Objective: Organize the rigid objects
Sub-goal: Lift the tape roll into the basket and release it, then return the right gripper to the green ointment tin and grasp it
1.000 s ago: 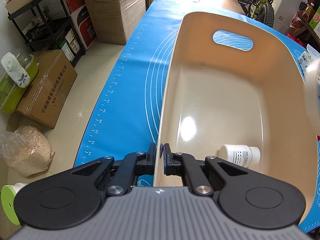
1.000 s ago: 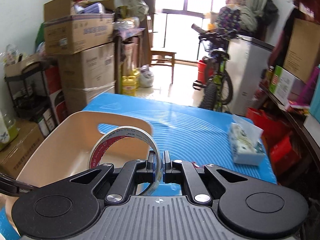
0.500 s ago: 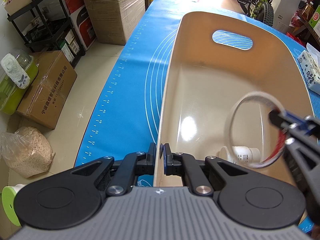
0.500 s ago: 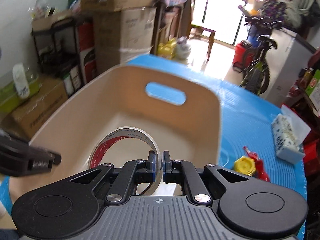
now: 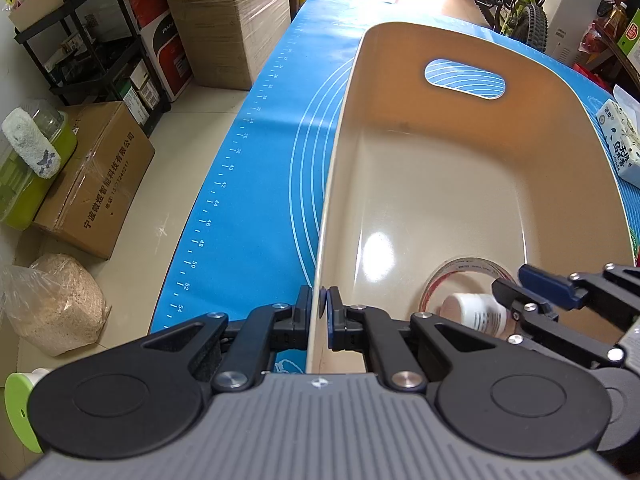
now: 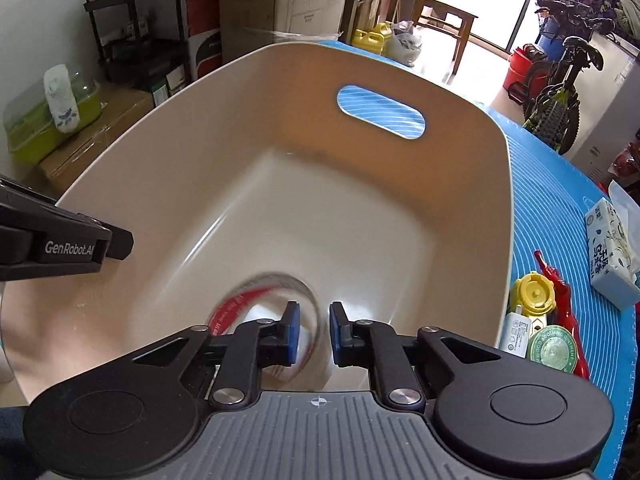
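My left gripper (image 5: 319,304) is shut on the near left rim of the beige plastic basin (image 5: 340,140). Low inside the basin, my right gripper (image 6: 315,332) has its jaws opening. The clear tape roll (image 6: 256,292) with a red inner band looks blurred just below and left of its pads, loose from them. In the left wrist view the tape roll (image 5: 468,264) lies on the basin floor, ringed around a white bottle (image 5: 476,312). The right gripper (image 5: 512,282) hangs at the roll's right edge.
The basin (image 6: 508,208) stands on a blue mat (image 5: 260,200). To its right lie a yellow cap (image 6: 534,294), a red object (image 6: 560,296), a white charger (image 6: 520,332), a green tin (image 6: 554,352) and a tissue pack (image 6: 612,248). Cardboard boxes and shelves fill the floor at left.
The right gripper came down into the basin with the tape roll, then its jaws parted. The roll dropped to the floor over the white bottle. The left gripper stayed put.
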A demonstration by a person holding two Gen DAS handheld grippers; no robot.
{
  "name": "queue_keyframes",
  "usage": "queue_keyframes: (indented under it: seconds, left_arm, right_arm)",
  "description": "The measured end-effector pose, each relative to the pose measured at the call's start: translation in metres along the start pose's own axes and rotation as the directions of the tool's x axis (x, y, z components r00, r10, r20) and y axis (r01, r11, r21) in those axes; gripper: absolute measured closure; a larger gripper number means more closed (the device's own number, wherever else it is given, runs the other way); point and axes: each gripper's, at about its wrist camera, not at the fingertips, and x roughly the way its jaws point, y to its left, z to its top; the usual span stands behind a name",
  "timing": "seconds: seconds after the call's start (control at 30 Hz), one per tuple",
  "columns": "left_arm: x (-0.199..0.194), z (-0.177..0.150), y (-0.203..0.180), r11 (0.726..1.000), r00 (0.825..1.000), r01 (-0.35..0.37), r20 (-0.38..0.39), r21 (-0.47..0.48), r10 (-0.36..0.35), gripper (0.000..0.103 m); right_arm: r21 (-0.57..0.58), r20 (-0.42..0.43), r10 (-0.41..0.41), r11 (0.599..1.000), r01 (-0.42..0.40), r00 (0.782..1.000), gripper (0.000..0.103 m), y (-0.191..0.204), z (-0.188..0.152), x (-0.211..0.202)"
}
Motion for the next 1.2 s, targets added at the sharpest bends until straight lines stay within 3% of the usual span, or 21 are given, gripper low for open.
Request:
queue_keyframes:
  seconds: [0.07,0.1,0.17,0.57,0.93,1.2]
  left_arm:
    - [0.000,0.000,0.001,1.000,1.000,-0.001,0.000,0.000,0.001,0.094]
    - [0.000,0.000,0.000,1.000,1.000,-0.001,0.000,0.000,0.001,0.094]
    - [0.000,0.000,0.001,1.000,1.000,-0.002,0.000,0.002,0.002,0.094]
    - [0.002,0.000,0.000,1.000,1.000,-0.010,0.000,0.007,0.010,0.094]
    - [0.001,0.000,-0.002,1.000,1.000,-0.011,-0.001,0.007,0.011,0.094]
    - [0.001,0.000,-0.002,1.000,1.000,-0.011,-0.001,0.007,0.011,0.094]
  right_arm:
    - [0.016,0.032,0.000,1.000,0.000,0.999,0.053,-0.006,0.000,-0.010]
    - [0.023,0.049,0.012,1.000,-0.013,0.999,0.053,-0.009,0.000,-0.016]
    - [0.049,0.082,-0.001,0.999,-0.003,0.997,0.041,-0.016,0.000,-0.030]
    - [0.181,0.250,-0.097,0.982,0.052,0.963,0.019,-0.080,-0.001,-0.087]
    - [0.256,0.167,-0.260,0.943,0.213,0.951,0.010,-0.131,-0.028,-0.074]
    - [0.285,0.090,-0.311,0.918,0.275,0.946,0.010,-0.158,-0.057,-0.046]
